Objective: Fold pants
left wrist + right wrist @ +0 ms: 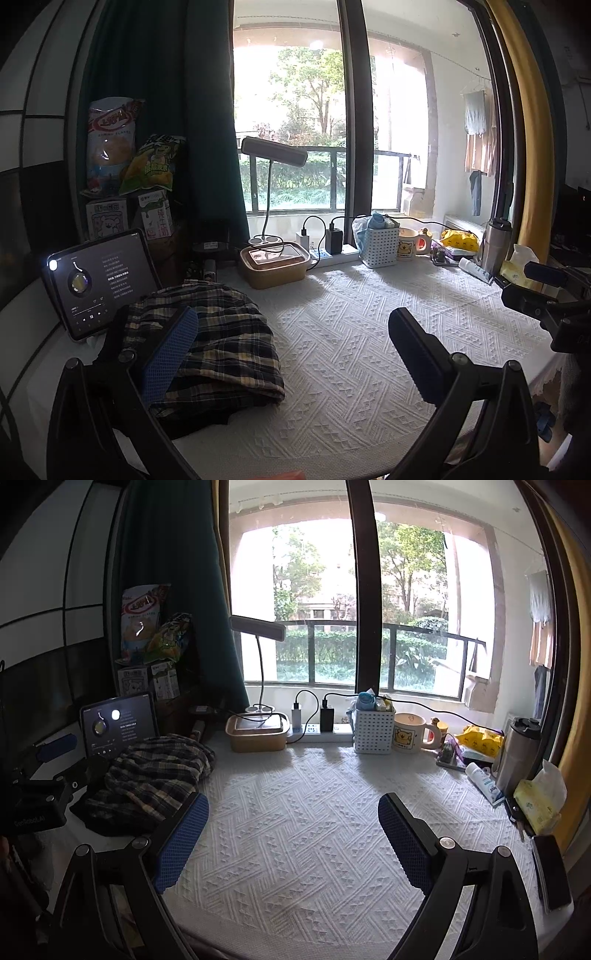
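Note:
The plaid pants lie in a folded bundle at the left of the white textured cloth. They also show in the right wrist view. My left gripper is open and empty, its left finger over the pants' near edge; whether it touches them I cannot tell. My right gripper is open and empty above the cloth, to the right of the pants. The right gripper shows at the right edge of the left wrist view; the left gripper shows at the left edge of the right wrist view.
A tablet leans behind the pants. Along the window sill stand a lidded box, a desk lamp, a power strip, a white basket, a mug, a steel flask and tissues. Snack bags are stacked at the left.

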The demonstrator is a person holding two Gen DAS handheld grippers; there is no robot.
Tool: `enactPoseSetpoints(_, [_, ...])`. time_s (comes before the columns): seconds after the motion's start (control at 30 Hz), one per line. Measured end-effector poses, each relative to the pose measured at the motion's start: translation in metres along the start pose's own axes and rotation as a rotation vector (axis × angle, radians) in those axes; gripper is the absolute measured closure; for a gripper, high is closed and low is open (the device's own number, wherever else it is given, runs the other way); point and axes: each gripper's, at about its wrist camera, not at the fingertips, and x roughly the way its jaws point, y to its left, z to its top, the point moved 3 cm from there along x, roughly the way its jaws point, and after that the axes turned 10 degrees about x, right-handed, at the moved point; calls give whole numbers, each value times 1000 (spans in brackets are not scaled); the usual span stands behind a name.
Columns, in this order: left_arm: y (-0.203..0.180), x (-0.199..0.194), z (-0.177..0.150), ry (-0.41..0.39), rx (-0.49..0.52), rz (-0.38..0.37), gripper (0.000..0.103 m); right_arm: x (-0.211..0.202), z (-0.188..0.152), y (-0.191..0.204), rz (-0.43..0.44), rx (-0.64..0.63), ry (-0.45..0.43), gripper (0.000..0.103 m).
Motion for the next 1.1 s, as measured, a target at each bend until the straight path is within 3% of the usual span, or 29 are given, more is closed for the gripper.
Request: enactPoseSetpoints(1.1, [2, 0, -5, 17, -30, 8, 1, 1, -1, 1, -5, -2, 8, 9])
